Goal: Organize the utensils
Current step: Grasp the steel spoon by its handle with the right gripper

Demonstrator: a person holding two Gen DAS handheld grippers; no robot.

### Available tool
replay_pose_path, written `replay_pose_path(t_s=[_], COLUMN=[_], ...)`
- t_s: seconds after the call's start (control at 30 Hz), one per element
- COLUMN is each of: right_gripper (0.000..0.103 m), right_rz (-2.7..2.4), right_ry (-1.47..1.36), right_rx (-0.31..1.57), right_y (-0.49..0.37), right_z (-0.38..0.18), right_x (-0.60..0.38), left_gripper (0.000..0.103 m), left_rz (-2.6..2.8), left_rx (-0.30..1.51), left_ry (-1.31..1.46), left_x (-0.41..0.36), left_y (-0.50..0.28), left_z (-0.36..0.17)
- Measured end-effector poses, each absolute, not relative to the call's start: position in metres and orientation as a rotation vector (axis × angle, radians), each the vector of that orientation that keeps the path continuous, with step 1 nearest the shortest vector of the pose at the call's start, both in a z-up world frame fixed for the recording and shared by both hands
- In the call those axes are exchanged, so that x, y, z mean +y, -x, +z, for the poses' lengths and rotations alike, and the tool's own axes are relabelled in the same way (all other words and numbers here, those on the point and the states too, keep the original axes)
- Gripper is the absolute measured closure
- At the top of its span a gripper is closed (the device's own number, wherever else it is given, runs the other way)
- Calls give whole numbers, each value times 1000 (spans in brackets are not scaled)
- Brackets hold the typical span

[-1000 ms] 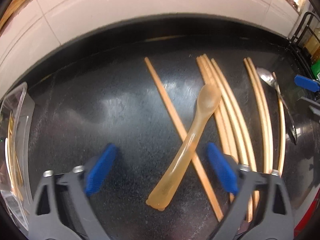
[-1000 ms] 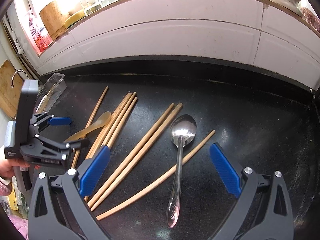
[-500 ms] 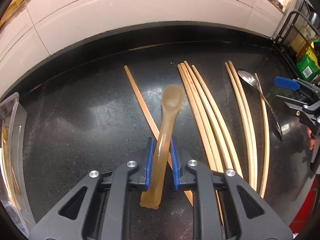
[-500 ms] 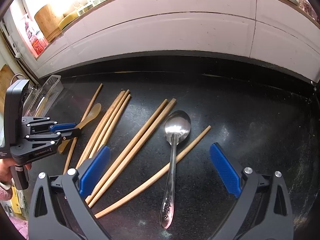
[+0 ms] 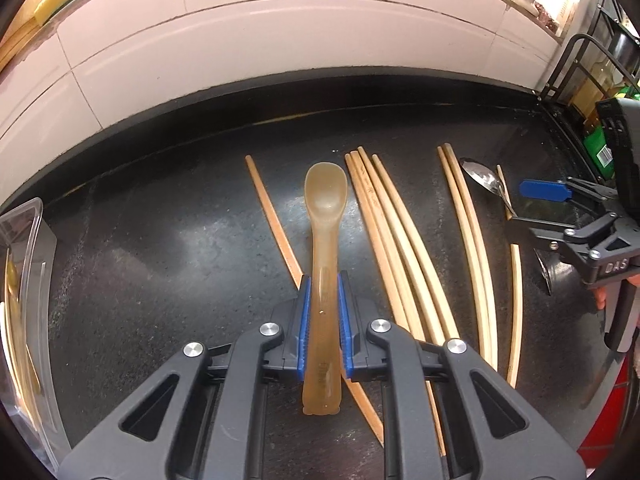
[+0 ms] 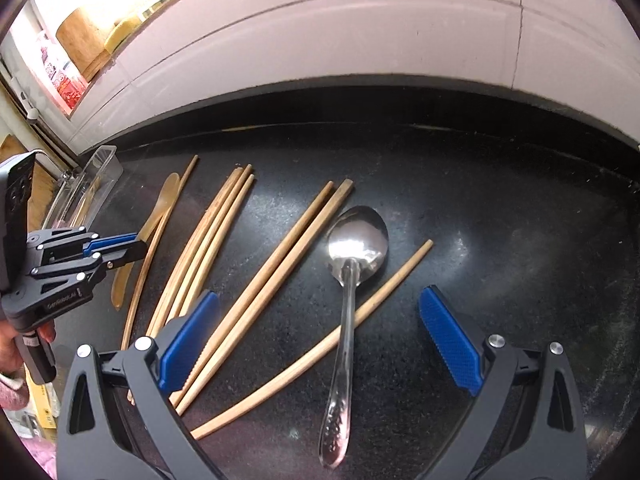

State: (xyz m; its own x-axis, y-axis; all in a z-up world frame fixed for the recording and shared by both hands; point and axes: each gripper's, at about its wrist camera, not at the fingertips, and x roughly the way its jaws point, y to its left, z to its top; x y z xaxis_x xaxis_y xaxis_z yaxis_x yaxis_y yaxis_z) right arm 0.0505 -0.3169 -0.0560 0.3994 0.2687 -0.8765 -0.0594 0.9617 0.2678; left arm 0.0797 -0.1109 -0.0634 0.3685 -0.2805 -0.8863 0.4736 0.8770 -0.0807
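My left gripper (image 5: 324, 285) holds a translucent amber plastic spoon (image 5: 325, 196) by the handle. Its blue pads press on both sides and the jaws are still closing. The bowl points away from me, over the black counter (image 5: 160, 248). In the right wrist view the same left gripper (image 6: 132, 246) is at the left with the amber spoon (image 6: 164, 200). My right gripper (image 6: 318, 300) is open and hangs just above a metal spoon (image 6: 358, 236), whose handle lies between the fingers and over one chopstick. Several wooden chopsticks (image 6: 276, 264) lie loose on the counter.
A clear plastic tray (image 5: 28, 280) stands at the counter's left edge with something pale inside. White wall tiles (image 5: 280, 60) run along the back. A black wire rack (image 5: 576, 64) with bottles stands at the far right. A hand (image 6: 12, 352) grips the left tool.
My left gripper went from wide open to shut on the amber spoon, which swung from slanted to straight along the fingers. My right gripper sank slightly toward the metal spoon, still open.
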Motion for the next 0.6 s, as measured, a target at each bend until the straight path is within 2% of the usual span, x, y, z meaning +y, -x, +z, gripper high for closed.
replay_pose_path(t_s=[0.03,0.1,0.23,0.27,0.3,0.37,0.6], right_gripper=[10,22,35,43,57,68,71], right_rz=[213,205,196,193,191,179,161], right_ry=[-211,-200,-179,-177,-172,-154,-132], right_rx=[1149,1151,1161,1162,1162,1165,1174], right_y=[-52,-54,-60,-60,-60,-61,-53], right_z=[-57,-59,-58,-58,-57,-58,-53], right_x=[-316,-316,-316,-317,-317,-317,-319], left_gripper=[91,91,91,91,91,91,91], left_rz=[-491,-494,-498,-496,-495,-495,-493], left_rx=[1092,1089,1079,1075,1074,1071,1067], left_ry=[-197,-198,-193,-194,-193,-187,-175], left_x=[-112,-115,-116,-116,-115,-114,-113], left_y=[-80,-81,-81,-82,-82,-83,-87], left_z=[-63,-62,-60,-59,-57,-55,-52])
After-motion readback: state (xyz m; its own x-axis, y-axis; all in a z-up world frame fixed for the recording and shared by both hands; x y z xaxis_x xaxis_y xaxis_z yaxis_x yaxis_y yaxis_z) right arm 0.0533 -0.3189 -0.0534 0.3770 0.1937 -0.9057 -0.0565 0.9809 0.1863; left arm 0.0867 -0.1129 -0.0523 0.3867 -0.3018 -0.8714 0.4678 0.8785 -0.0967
